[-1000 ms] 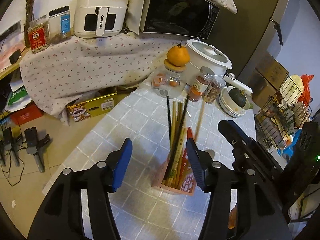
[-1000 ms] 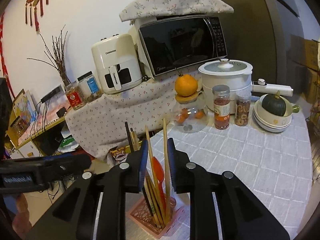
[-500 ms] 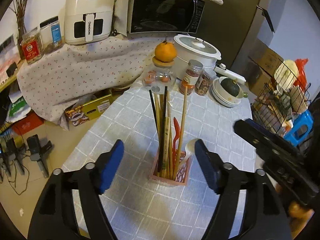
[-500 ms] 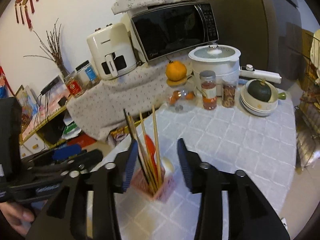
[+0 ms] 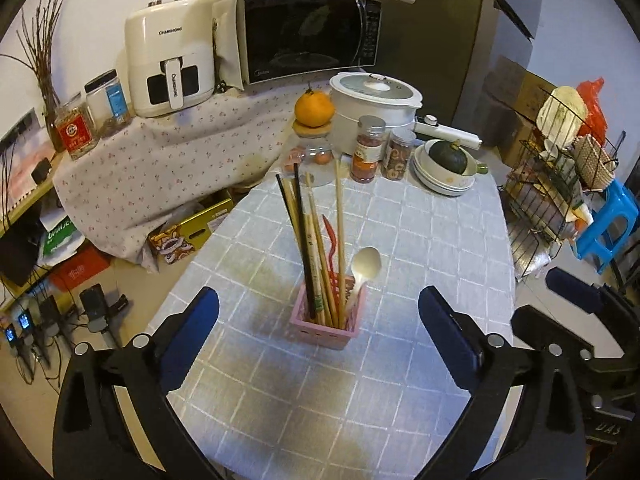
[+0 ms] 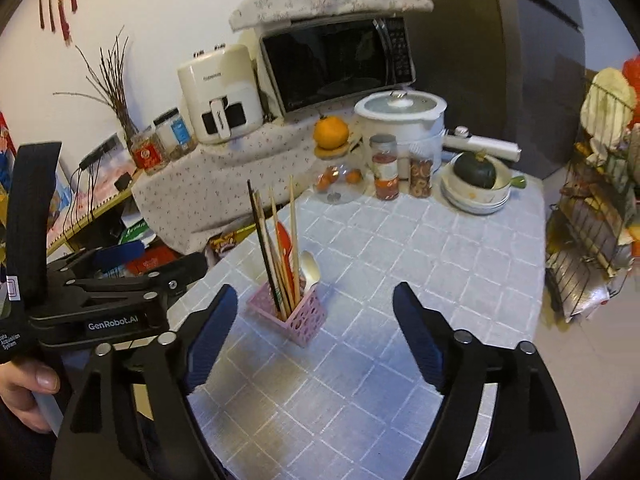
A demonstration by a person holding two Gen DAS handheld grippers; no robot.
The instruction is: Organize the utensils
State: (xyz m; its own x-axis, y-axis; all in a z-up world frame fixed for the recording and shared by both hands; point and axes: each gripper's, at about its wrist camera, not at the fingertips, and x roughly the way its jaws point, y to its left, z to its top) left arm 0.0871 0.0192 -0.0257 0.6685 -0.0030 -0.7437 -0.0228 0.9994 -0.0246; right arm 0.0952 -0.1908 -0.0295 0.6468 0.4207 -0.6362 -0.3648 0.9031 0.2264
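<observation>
A pink perforated utensil holder (image 5: 326, 326) stands on the grey checked table (image 5: 420, 240); it also shows in the right wrist view (image 6: 294, 318). In it stand several chopsticks (image 5: 312, 240), a red utensil (image 5: 331, 236) and a white spoon (image 5: 365, 266). My left gripper (image 5: 319, 330) is open and empty, held back from the holder. My right gripper (image 6: 314, 334) is open and empty, also back from the holder. The left gripper's body (image 6: 108, 292) shows at the left of the right wrist view.
At the table's far end stand a glass jar with an orange on top (image 5: 314, 136), two spice jars (image 5: 370, 148), a white cooker (image 5: 374, 100) and stacked bowls holding a green squash (image 5: 446, 162). A wire rack (image 5: 560, 184) stands right of the table.
Both grippers have opened wide and drawn back and up from the holder. The right gripper let go of the chopsticks, which now stand in the holder.
</observation>
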